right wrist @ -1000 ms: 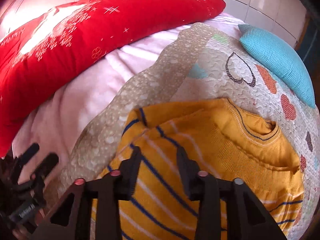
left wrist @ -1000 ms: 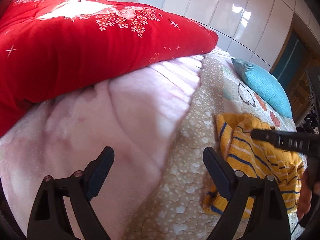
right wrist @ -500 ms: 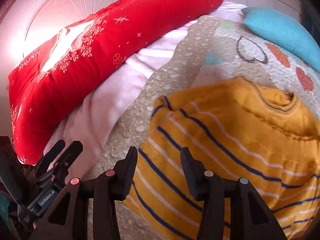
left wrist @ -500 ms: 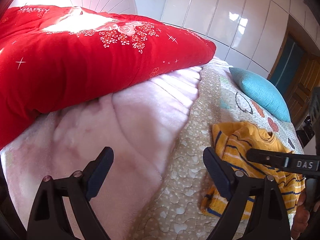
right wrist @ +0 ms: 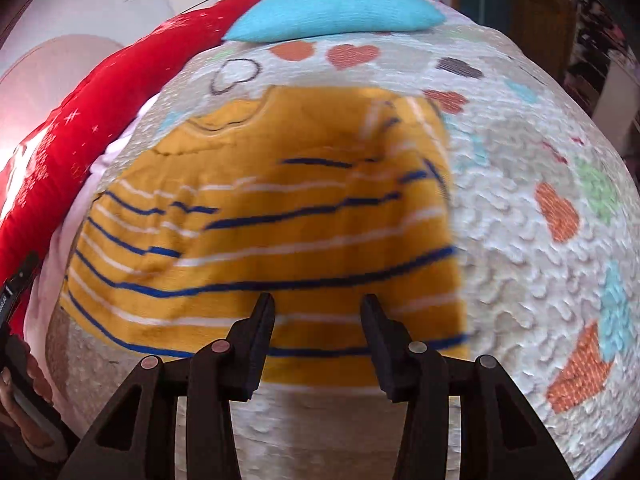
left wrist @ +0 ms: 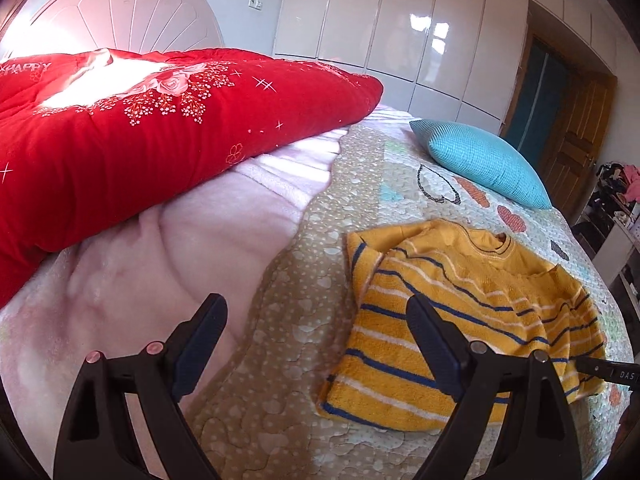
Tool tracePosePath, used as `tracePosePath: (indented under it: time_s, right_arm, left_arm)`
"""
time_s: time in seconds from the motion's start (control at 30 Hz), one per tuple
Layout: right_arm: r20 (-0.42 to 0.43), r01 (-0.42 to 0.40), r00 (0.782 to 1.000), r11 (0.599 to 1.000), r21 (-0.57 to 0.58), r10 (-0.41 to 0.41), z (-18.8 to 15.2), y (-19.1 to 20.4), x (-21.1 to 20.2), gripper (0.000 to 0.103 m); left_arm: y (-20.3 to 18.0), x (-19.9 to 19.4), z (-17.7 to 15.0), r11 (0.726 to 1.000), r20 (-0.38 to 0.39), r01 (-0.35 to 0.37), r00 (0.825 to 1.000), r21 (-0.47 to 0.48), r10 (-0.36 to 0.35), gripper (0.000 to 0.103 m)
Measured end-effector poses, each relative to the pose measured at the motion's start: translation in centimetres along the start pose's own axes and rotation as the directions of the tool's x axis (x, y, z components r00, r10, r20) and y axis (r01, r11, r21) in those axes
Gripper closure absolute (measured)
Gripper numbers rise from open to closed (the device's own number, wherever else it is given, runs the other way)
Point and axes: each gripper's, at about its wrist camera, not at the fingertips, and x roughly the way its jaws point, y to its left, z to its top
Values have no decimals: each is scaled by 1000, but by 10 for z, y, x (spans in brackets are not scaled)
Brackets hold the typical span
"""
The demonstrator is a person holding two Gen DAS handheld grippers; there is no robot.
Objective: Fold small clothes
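Note:
A yellow sweater (left wrist: 460, 320) with blue and white stripes lies flat on the heart-patterned quilt (left wrist: 304, 360), one sleeve folded in over its body. My left gripper (left wrist: 315, 300) hovers open and empty above the quilt, just left of the sweater. In the right wrist view, which is blurred, the sweater (right wrist: 260, 220) fills the middle. My right gripper (right wrist: 318, 298) hangs open over the sweater's hem with nothing between its fingers. A black part of the right gripper (left wrist: 608, 372) shows at the left wrist view's right edge.
A thick red duvet (left wrist: 120, 140) and a pink blanket (left wrist: 160, 260) take up the bed's left side. A blue pillow (left wrist: 480, 164) lies beyond the sweater. White wardrobe doors (left wrist: 400, 40) and a wooden door (left wrist: 576, 148) stand behind. A hand (right wrist: 24, 364) shows at the left edge.
My right gripper has swung from the sweater's folded sleeve side round to its hem, rolling as it went, and its jaws stand wider. My left gripper has drawn back, showing the whole sweater.

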Motion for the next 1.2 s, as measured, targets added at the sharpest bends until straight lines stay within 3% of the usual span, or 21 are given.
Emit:
tracePosePath:
  time_s: [0.13, 0.23, 0.33, 0.37, 0.5, 0.63, 0.67, 0.73, 0.8, 0.9, 1.07, 1.13, 1.2]
  right_arm:
    - [13, 57, 998, 993, 100, -58, -12, -50, -15, 55]
    - [67, 0, 998, 984, 178, -12, -20, -77, -38, 54]
    - [127, -70, 991, 962, 262, 37, -24, -95, -54, 34]
    - [135, -103, 989, 951, 293, 66, -27, -100, -55, 31]
    - [113, -189, 981, 920, 343, 159, -32, -100, -35, 31]
    - [75, -182, 983, 929, 323, 166, -28, -78, -4, 32]
    - [83, -176, 984, 934, 312, 158, -27, -72, -2, 45]
    - [67, -262, 965, 916, 303, 254, -23, -65, 3, 90]
    - [83, -234, 972, 931, 279, 219, -21, -63, -7, 91]
    - [62, -93, 995, 956, 279, 79, -19, -72, -18, 94]
    - [3, 74, 997, 957, 281, -78, -18, -85, -18, 93]
    - [52, 20, 998, 954, 299, -37, -18, -88, -33, 93]
    - [134, 28, 989, 955, 294, -70, -14, -83, -58, 90]
  left_arm:
    - [-5, 3, -3, 1000, -8, -2, 1000, 12, 2, 13]
    - [-7, 4, -4, 1000, -11, -6, 1000, 18, 6, 13]
    - [-8, 7, -5, 1000, -22, -2, 1000, 17, 2, 13]
    - [-8, 8, -6, 1000, -26, 2, 1000, 14, -2, 13]
    - [-10, 10, -7, 999, -44, 39, 998, 0, -39, 13]
    - [-18, 14, -11, 999, -55, 51, 997, 12, -50, 13]
    - [-19, 15, -13, 999, -62, 52, 997, 17, -51, 13]
    - [-21, 17, -15, 998, -68, 50, 996, 24, -48, 13]
    - [-22, 17, -15, 999, -67, 45, 997, 26, -43, 13]
    - [-19, 16, -14, 999, -66, 41, 997, 19, -40, 13]
    - [-15, 15, -11, 999, -63, 44, 997, 3, -44, 13]
    - [-14, 15, -10, 999, -62, 39, 997, 0, -39, 13]
    - [-14, 15, -11, 999, -66, 38, 997, -5, -38, 13]
